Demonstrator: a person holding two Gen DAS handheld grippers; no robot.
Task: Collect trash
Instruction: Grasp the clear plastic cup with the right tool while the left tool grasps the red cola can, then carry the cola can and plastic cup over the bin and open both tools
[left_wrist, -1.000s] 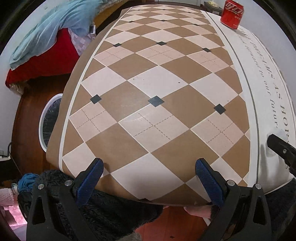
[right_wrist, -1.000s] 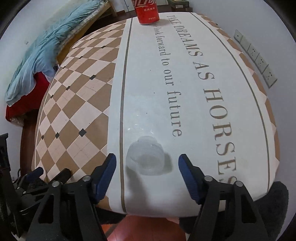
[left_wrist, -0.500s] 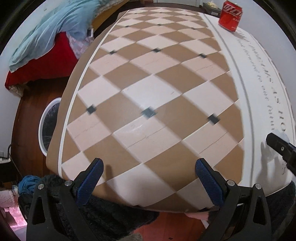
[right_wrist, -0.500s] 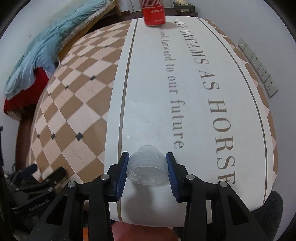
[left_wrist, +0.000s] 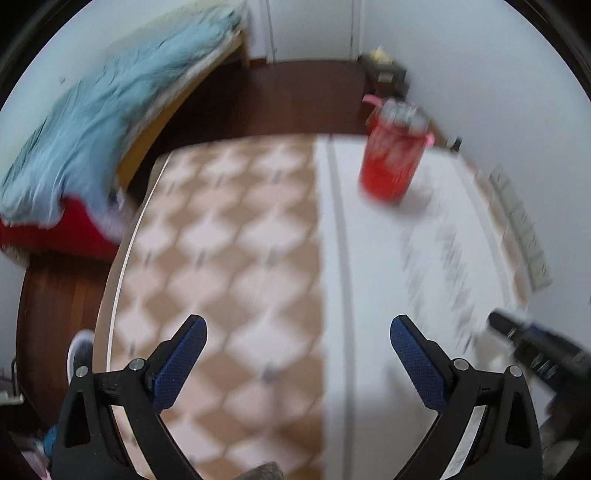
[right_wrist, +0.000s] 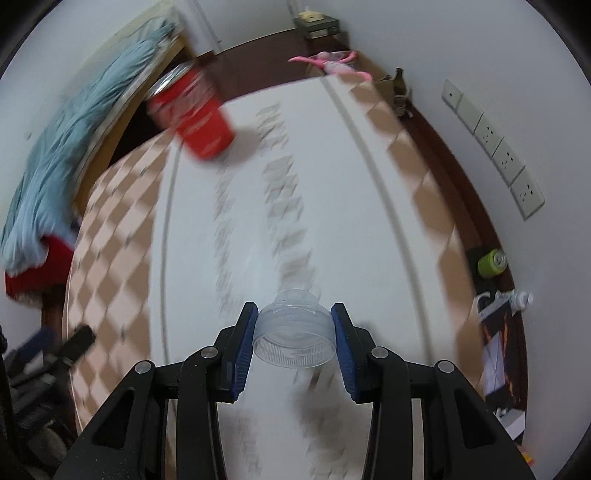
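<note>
My right gripper (right_wrist: 294, 325) is shut on a clear plastic cup (right_wrist: 293, 338), held lying on its side above the table with its open rim toward the camera. A red soda can (right_wrist: 194, 114) stands at the far end of the table; it also shows in the left wrist view (left_wrist: 391, 158). My left gripper (left_wrist: 297, 347) is open and empty above the checkered part of the tablecloth (left_wrist: 229, 258). The right gripper's tip (left_wrist: 532, 343) shows at the right edge of the left wrist view. Both views are motion-blurred.
A bed with a blue blanket (left_wrist: 96, 125) and red cover lies to the left. A white bin's rim (left_wrist: 79, 350) shows on the floor by the table's left edge. Wall sockets (right_wrist: 495, 147), a green can (right_wrist: 491, 262) and clutter lie to the right.
My right gripper closed on the clear cup and lifted it off the table, tilting up. My left gripper stayed open and swung up and to the right.
</note>
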